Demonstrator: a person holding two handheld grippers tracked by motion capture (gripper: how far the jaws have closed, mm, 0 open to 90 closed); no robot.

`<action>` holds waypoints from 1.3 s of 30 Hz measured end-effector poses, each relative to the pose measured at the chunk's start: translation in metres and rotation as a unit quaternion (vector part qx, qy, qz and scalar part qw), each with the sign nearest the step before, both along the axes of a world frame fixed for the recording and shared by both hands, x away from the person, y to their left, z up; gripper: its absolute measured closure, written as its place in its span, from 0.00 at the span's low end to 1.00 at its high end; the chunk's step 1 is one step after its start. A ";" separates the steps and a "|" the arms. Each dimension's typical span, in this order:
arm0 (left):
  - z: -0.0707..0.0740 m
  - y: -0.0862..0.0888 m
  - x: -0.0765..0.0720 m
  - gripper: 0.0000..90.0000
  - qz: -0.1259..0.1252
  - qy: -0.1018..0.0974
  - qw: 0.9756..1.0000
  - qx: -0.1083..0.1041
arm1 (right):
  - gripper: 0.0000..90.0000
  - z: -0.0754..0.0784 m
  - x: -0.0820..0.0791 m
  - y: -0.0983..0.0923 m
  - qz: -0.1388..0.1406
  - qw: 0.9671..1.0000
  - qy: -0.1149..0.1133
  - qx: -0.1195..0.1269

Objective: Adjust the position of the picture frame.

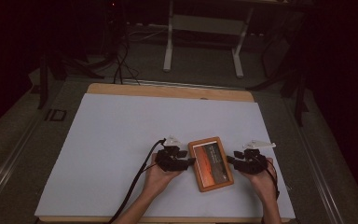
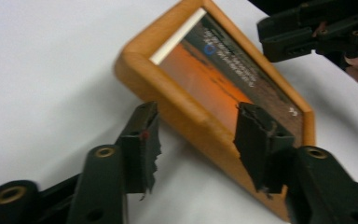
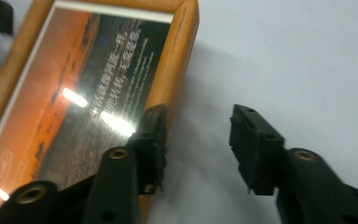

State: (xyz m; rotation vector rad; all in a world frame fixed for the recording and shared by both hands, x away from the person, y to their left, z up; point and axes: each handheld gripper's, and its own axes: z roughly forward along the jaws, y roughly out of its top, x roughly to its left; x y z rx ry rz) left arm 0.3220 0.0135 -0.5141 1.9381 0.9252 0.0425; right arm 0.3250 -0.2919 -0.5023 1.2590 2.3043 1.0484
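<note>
Left gripper (image 1: 191,161) and right gripper (image 1: 230,160) sit at the near edge of the white tabletop (image 1: 121,135), one on each side of the flat-lying orange wooden picture frame with a sunset print (image 1: 210,163). Both have jaws spread and released, gripping nothing: left straddles the frame's left edge, right has one jaw over its right edge. Beyond the table, white metal stand legs (image 1: 204,37) on the dark floor.

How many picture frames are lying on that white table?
1. The wooden picture frame lies flat near the front edge of the white table, between the left gripper and the right gripper. Nothing seems to hide another.
</note>
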 end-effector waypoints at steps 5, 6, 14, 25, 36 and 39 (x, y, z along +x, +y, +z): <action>-0.005 -0.008 -0.001 0.40 -0.002 0.014 1.000 -0.001 | 0.46 0.000 0.002 0.000 0.010 0.999 0.011 0.039; -0.007 -0.011 -0.002 0.39 -0.004 0.017 1.000 0.002 | 0.44 -0.001 0.003 0.002 0.015 0.999 0.015 0.044; -0.021 -0.024 -0.002 0.36 -0.015 0.044 0.999 0.016 | 0.30 -0.014 0.011 0.017 0.042 0.995 0.062 0.069; -0.029 -0.029 0.007 0.38 -0.041 0.087 0.995 -0.014 | 0.29 -0.025 0.019 0.019 0.070 0.983 0.117 0.120; -0.019 -0.020 0.010 0.55 -0.036 0.116 0.991 -0.053 | 0.42 -0.019 0.018 0.009 0.061 0.979 0.122 0.150; -0.012 -0.017 0.008 0.60 -0.037 0.099 0.993 -0.056 | 0.47 -0.012 0.016 0.007 0.058 0.978 0.111 0.164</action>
